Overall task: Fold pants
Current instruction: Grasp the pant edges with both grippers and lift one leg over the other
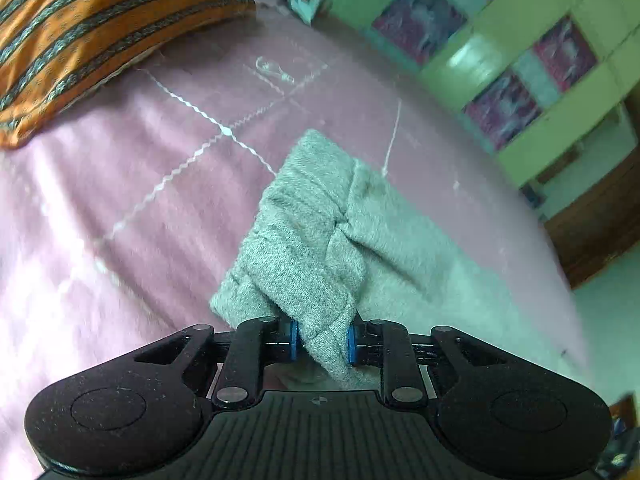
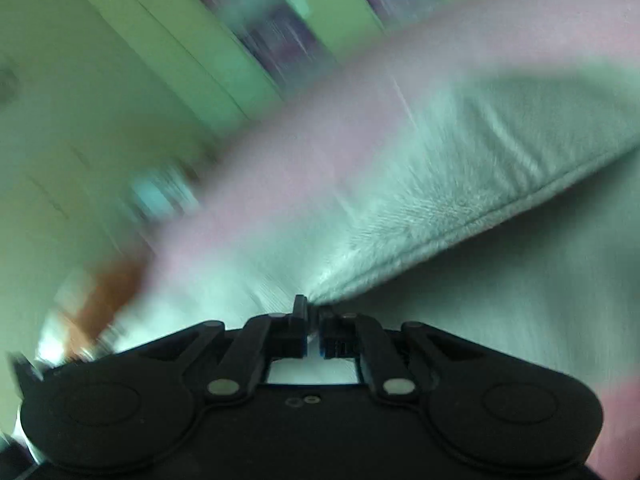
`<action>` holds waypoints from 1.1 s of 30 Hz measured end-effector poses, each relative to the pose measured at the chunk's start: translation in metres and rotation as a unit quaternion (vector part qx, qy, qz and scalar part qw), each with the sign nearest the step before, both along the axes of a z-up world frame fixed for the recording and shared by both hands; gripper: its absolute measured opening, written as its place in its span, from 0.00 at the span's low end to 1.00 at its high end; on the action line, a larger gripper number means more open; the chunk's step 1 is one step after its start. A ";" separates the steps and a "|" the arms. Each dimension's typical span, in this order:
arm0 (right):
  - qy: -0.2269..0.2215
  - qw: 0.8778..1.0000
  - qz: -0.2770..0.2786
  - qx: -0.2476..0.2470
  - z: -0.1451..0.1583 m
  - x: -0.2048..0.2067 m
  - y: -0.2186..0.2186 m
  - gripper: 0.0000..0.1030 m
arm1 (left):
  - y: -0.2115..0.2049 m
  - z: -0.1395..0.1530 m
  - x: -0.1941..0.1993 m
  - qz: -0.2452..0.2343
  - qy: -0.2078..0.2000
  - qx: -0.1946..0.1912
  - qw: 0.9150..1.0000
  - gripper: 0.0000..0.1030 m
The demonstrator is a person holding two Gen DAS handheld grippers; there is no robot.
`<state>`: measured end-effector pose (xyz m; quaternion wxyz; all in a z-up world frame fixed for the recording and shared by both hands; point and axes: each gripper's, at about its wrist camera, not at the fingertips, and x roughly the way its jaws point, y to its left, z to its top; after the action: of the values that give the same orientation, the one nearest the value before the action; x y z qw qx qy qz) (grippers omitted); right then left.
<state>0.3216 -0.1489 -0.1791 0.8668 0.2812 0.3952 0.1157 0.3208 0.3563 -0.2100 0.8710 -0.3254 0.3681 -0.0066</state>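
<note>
The grey knitted pants lie on a pink bedsheet. My left gripper is shut on a bunched, ribbed edge of the pants and holds it lifted, with fabric trailing away to the right. In the right wrist view, my right gripper is shut on a hemmed corner of the pants, and the cloth stretches up and to the right from it. That view is blurred by motion.
An orange striped pillow lies at the far left of the bed. A clear plastic item rests on the sheet beyond the pants. A green wall with dark panels and a brown wooden piece stand to the right.
</note>
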 end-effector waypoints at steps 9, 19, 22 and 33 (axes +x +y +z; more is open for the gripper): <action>0.034 0.997 -0.057 0.038 -0.018 0.013 -0.008 0.00 | -0.009 0.010 -0.001 0.003 -0.010 0.008 1.000 0.23; 0.041 0.997 -0.057 0.036 -0.023 -0.001 -0.018 0.00 | -0.014 -0.001 -0.008 0.002 -0.023 0.021 1.000 0.22; 0.038 0.997 -0.061 0.032 -0.020 -0.003 -0.016 0.00 | -0.015 0.004 -0.004 0.006 -0.016 0.018 1.000 0.22; 0.019 0.998 -0.050 0.028 -0.027 -0.003 -0.011 0.00 | -0.019 0.009 0.007 -0.051 -0.005 0.069 0.996 0.22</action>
<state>0.3188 -0.1597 -0.2058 0.8558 0.3267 0.3934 0.0780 0.3280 0.3371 -0.2006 0.8917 -0.2452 0.3794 -0.0270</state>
